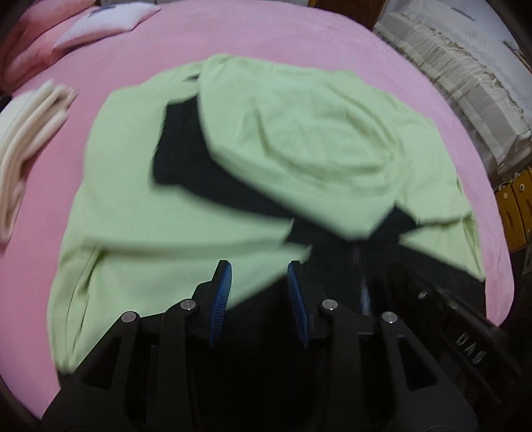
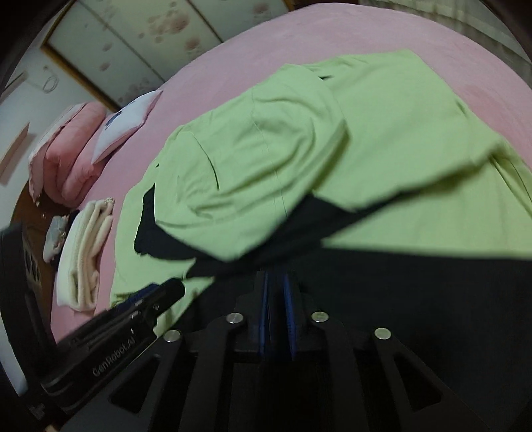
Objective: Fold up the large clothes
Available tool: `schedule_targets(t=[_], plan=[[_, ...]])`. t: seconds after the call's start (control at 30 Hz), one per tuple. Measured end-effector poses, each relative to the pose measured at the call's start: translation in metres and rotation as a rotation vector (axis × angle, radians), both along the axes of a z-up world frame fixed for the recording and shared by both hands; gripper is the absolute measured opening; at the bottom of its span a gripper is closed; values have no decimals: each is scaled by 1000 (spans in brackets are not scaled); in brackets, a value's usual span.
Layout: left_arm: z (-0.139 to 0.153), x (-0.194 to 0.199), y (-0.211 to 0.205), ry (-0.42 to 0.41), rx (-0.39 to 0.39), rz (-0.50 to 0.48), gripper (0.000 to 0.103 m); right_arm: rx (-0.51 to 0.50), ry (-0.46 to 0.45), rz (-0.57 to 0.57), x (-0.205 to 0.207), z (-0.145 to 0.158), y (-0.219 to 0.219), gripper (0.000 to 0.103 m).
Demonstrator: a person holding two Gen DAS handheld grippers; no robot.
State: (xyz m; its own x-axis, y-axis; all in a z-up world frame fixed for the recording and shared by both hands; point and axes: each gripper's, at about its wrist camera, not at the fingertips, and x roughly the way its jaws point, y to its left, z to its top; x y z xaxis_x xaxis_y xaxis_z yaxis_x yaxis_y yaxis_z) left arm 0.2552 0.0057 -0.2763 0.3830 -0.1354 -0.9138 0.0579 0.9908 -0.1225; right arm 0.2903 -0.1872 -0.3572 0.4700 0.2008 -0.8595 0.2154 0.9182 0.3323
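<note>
From the left wrist view, a large light-green cotton garment with black panels (image 1: 252, 159) lies spread across a pink bedsheet (image 1: 272, 36). Its upper layer is folded over itself into a rounded, wrinkled hump, and a black band shows from under that fold, running diagonally from upper left to lower right. A flat green layer extends toward the camera. The left gripper (image 1: 260, 292) hangs just above the near edge of the garment, its blue ribbed pads well apart with nothing between them. A stack of folded cream towels (image 1: 30, 139) sits on the sheet to the left, apart from the garment, and pink and white pillows (image 1: 76, 30) lie at the far left corner. The picture is blurred.

From the right wrist view, the same garment (image 2: 299, 139) fills the middle of the bed (image 2: 299, 36), the folded-over green flap bulging with visible seams above the black underside. The right gripper (image 2: 277, 299) has its blue pads nearly together, pinched on the black edge of the garment. The left gripper (image 2: 156, 299) appears at lower left, beside the green hem. The cream towels (image 2: 86, 246) and pillows (image 2: 99, 133) lie to the left.
</note>
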Motion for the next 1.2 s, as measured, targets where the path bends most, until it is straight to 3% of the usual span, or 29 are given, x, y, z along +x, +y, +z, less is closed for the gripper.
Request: schedule_targets(t=[0.17, 0.33, 0.43, 0.63, 0.77, 1.03, 1.2], plan=[[-7, -54, 15, 78, 49, 47, 32, -46, 2, -27, -51, 14, 5, 50], [-11, -102, 30, 121, 70, 92, 35, -74, 44, -19, -100, 50, -24, 84], [-7, -129, 37, 133, 60, 130, 54, -47, 46, -29, -118, 54, -28, 87], [13, -188, 48, 129, 23, 228, 58, 34, 43, -79, -181, 66, -50, 88], [31, -227, 62, 78, 4, 327, 72, 110, -2, -165, -225, 80, -69, 92], [35, -285, 102, 21, -94, 463, 73, 215, -103, -318, -295, 84, -129, 94], [9, -309, 124, 40, -167, 571, 73, 122, -180, -377, -334, 75, -173, 94]])
